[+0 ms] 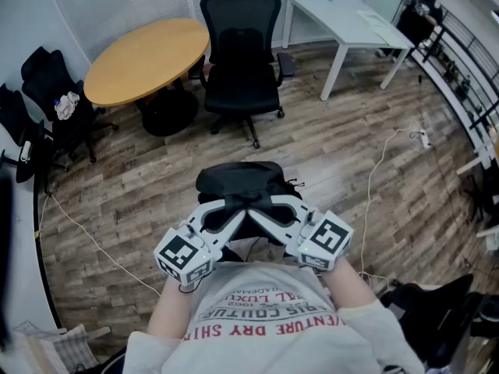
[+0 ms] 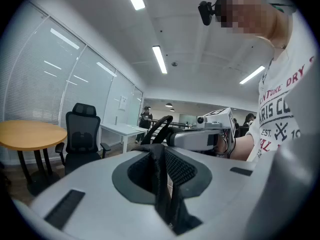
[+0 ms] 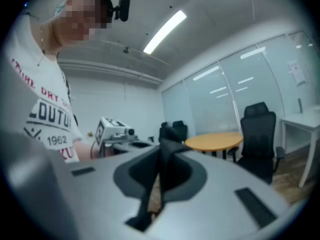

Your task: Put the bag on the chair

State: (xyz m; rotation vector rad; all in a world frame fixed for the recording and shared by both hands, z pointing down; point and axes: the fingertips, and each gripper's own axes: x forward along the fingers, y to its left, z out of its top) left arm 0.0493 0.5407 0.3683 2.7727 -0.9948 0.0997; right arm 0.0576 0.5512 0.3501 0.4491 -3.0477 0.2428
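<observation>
A black bag (image 1: 240,181) hangs above the wooden floor just in front of me, held up by its straps. My left gripper (image 1: 231,206) is shut on a black mesh strap (image 2: 161,181), which runs between its jaws. My right gripper (image 1: 267,208) is shut on another black strap (image 3: 161,176). The two grippers meet tip to tip over the bag. The black office chair (image 1: 242,57) stands ahead of the bag, seat facing me and empty. It also shows at the left of the left gripper view as the chair (image 2: 80,139), and at the right of the right gripper view as the chair (image 3: 257,136).
A round wooden table (image 1: 144,57) stands left of the chair, and a white desk (image 1: 347,18) to its right. More black chairs (image 1: 47,107) line the left wall. White cables (image 1: 374,185) trail over the floor on the right. A person (image 1: 421,10) sits far back right.
</observation>
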